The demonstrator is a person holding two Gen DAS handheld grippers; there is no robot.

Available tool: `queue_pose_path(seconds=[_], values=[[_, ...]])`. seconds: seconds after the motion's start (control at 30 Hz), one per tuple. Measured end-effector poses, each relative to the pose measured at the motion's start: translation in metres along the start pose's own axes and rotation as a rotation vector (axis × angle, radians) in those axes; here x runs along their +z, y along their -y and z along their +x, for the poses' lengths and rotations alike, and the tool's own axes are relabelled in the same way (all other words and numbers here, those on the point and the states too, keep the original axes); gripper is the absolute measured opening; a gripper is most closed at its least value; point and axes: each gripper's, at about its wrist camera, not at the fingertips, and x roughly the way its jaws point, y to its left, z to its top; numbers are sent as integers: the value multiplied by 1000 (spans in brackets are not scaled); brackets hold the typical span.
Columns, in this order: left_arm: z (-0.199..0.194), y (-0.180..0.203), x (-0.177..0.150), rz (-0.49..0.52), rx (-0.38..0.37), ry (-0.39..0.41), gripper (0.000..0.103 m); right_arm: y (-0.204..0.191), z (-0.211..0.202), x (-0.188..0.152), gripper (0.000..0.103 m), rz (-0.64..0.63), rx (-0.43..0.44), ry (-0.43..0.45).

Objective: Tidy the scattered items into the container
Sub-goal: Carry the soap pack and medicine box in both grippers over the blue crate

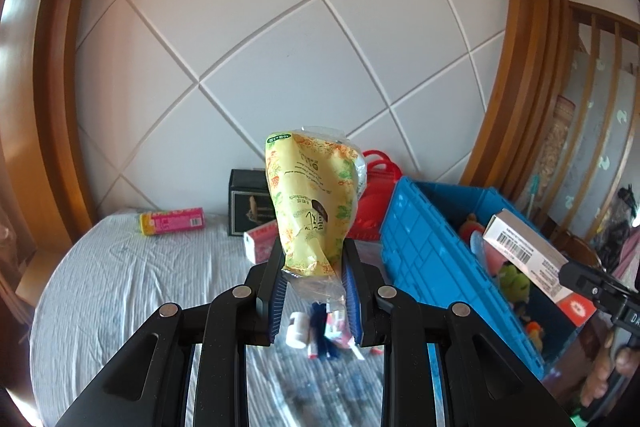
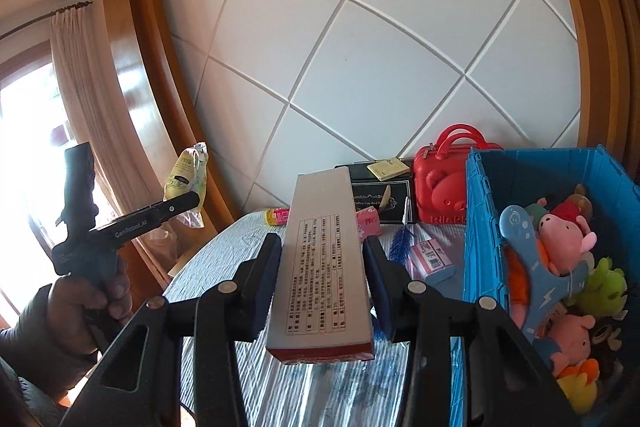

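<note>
My left gripper (image 1: 314, 259) is shut on a yellow snack bag (image 1: 312, 199) and holds it upright above the bed; the bag also shows in the right wrist view (image 2: 182, 175). My right gripper (image 2: 322, 251) is shut on a long white box with printed text (image 2: 322, 267), held above the bed left of the blue crate (image 2: 480, 227). In the left wrist view that white box (image 1: 524, 247) hangs over the blue crate (image 1: 424, 251). The crate holds several plush toys (image 2: 568, 235) and a blue fan (image 2: 524, 239).
On the striped bed cover (image 1: 120, 287) lie a pink-yellow tube (image 1: 172, 221), a pink box (image 1: 260, 241), a black gift box (image 2: 376, 195), a red bear case (image 2: 444, 187), a blue brush (image 2: 400, 241) and a pink labelled pack (image 2: 434, 259). A padded white headboard (image 1: 280, 47) stands behind.
</note>
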Motion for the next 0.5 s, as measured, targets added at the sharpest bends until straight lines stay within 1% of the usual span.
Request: queue_pose_path(seconds=[0.27, 0.5], values=[[18, 64, 14, 60, -64, 6, 25, 43, -38, 5, 41, 29, -46, 49], [38, 119, 19, 100, -116, -4, 24, 93, -62, -4, 41, 75, -108, 63]])
